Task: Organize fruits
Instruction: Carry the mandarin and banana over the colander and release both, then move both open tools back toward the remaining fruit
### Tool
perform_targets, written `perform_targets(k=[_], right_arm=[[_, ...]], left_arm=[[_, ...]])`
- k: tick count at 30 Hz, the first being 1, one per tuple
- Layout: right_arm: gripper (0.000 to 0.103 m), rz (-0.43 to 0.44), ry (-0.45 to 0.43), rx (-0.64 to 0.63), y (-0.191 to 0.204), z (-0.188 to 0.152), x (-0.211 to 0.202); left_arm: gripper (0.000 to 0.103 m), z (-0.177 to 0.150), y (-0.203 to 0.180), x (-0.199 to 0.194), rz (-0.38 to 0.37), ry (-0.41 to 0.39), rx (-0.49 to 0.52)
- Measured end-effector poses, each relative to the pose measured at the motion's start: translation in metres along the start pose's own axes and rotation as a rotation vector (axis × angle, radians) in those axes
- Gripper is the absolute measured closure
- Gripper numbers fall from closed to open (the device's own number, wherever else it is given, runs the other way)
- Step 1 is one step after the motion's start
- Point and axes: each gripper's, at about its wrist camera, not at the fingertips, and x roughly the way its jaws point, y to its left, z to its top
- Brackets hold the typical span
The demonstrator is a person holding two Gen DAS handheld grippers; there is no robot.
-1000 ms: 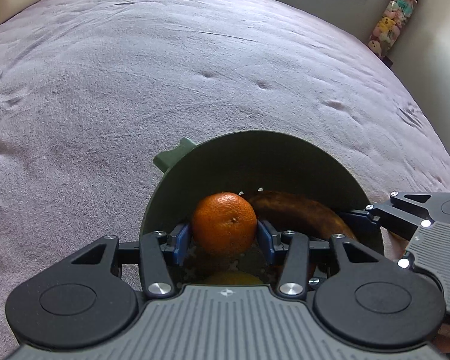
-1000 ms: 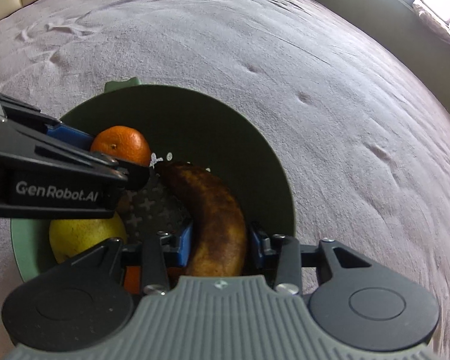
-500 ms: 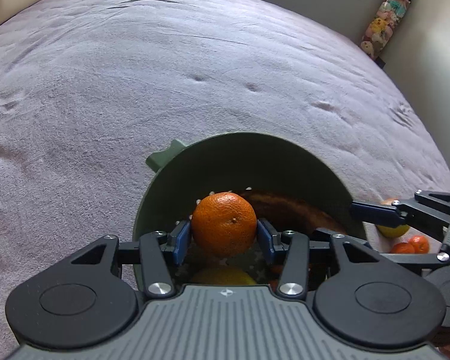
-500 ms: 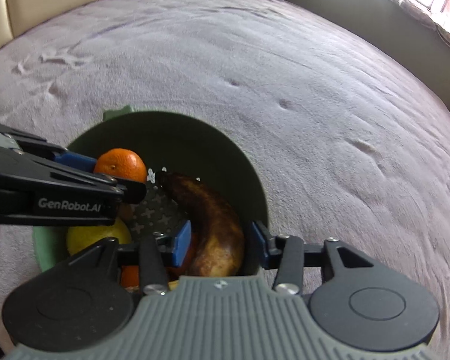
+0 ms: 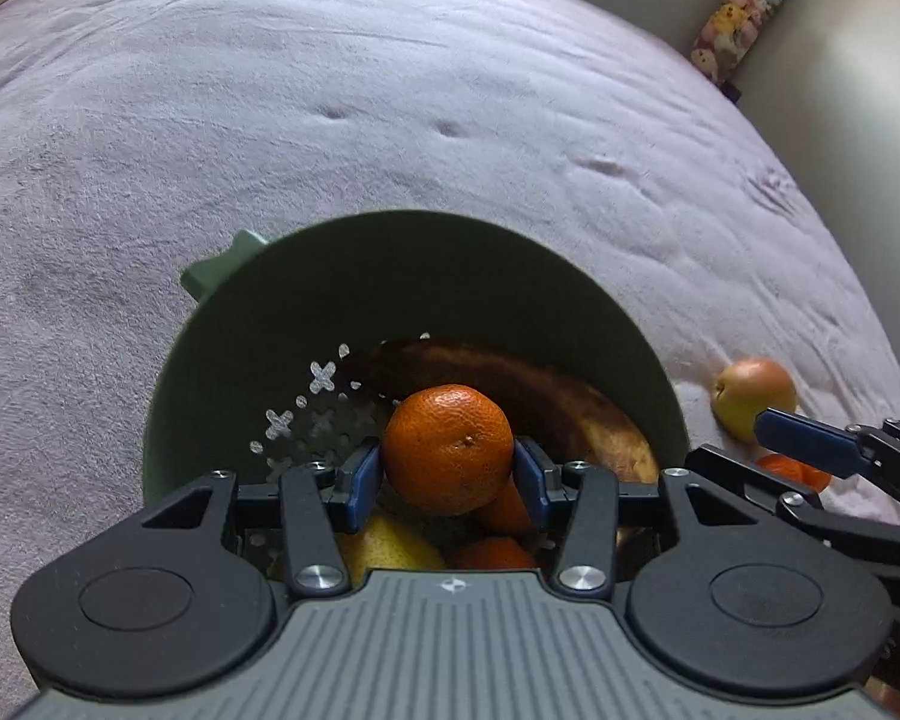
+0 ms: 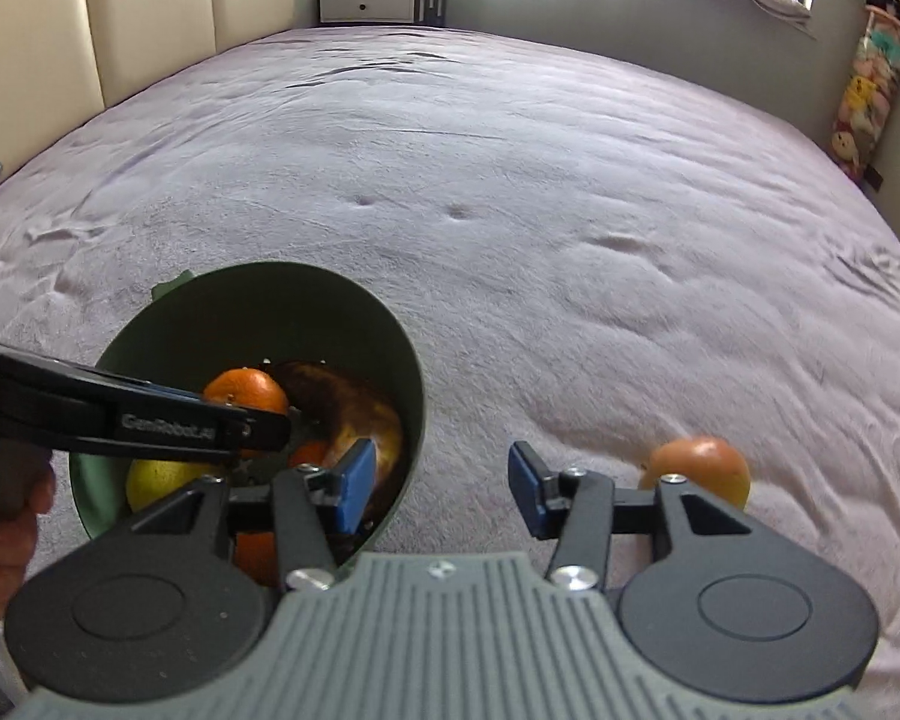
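My left gripper is shut on an orange mandarin and holds it over the green perforated bowl. Inside the bowl lie a brown banana, a yellow fruit and more orange fruit. In the right wrist view the same bowl sits at lower left, with the banana in it. My right gripper hangs beside the bowl's right rim, its jaws opening with nothing between them. A reddish-yellow apple rests on the cover to its right.
The bowl and fruit rest on a wide mauve bed cover. A small mandarin lies by the apple. A padded headboard, a white cabinet and a hanging stack of plush toys border the bed. A hand holds the left tool.
The right gripper let go of the banana, which now lies in the bowl, and drew back to the right with its jaws widening. The left gripper shifted a little, still holding the mandarin.
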Motion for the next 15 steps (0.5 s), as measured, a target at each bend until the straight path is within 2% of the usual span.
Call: perform_targets(k=[5,9,15], right_arm=[[0.056,0.002,0.006,-0.009,-0.001,-0.005,0.001],[0.056,0.006,0.013,0.008,-0.005,-0.009,0.000],[0.050,-0.002,0.010,0.019,-0.007,-0.012,-0.004]], left_arm=[[0.049,-0.002,-0.002,0.009,0.058,0.022,0.012],[0.049,-0.002,-0.002,0.010,0.073,0.029,0.013],[0.038,-0.003,-0.002,0.005,0.079,0.020,0.020]])
